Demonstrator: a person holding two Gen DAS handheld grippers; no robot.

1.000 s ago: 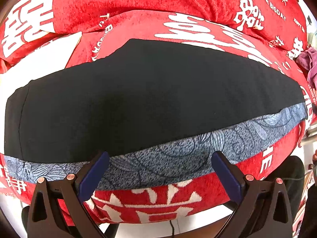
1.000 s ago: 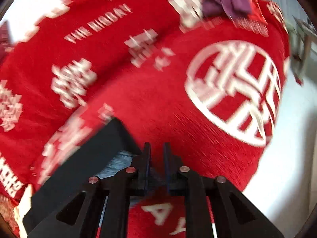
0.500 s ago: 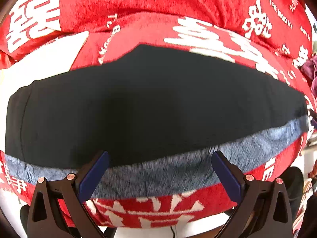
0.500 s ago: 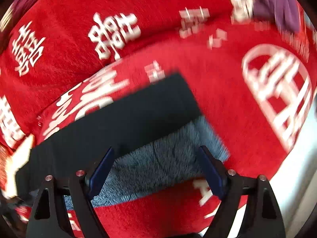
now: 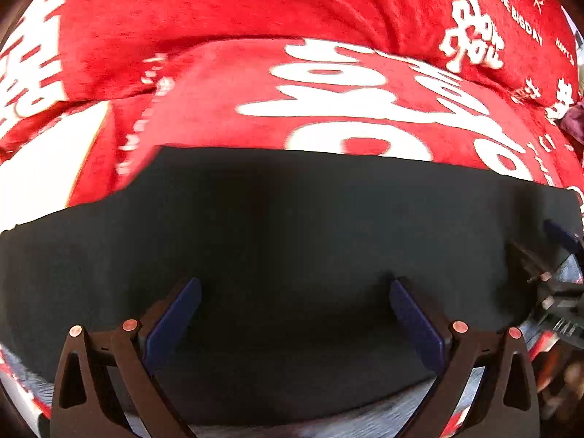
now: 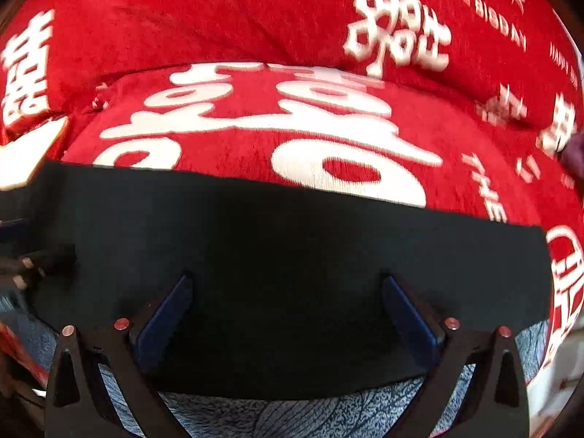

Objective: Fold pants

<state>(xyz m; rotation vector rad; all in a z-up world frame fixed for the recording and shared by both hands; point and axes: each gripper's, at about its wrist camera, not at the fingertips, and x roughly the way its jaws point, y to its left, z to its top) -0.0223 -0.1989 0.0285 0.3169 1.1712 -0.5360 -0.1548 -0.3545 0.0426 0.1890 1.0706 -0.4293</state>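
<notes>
The black pants (image 5: 292, 237) lie flat as a wide folded band on a red blanket, with a grey patterned layer (image 6: 292, 416) showing under their near edge. My left gripper (image 5: 294, 284) hovers open over the black cloth, nothing between its pads. My right gripper (image 6: 284, 281) is over the same cloth further right; its jaws are opening and stand wide, with only flat fabric below them. A blue-padded finger of the right gripper (image 5: 562, 235) shows at the left wrist view's right edge. Dark parts of the left gripper (image 6: 33, 259) show at the right wrist view's left edge.
The red blanket (image 5: 328, 73) with large white characters covers the surface and bulges in a fold behind the pants. A purple cloth (image 6: 575, 153) lies at the far right. A white patch of blanket (image 5: 43, 168) sits at the left.
The right gripper went from shut to wide open and swung from the pants' corner to over the black cloth. The left gripper moved forward over the pants; the grey band slid to the bottom.
</notes>
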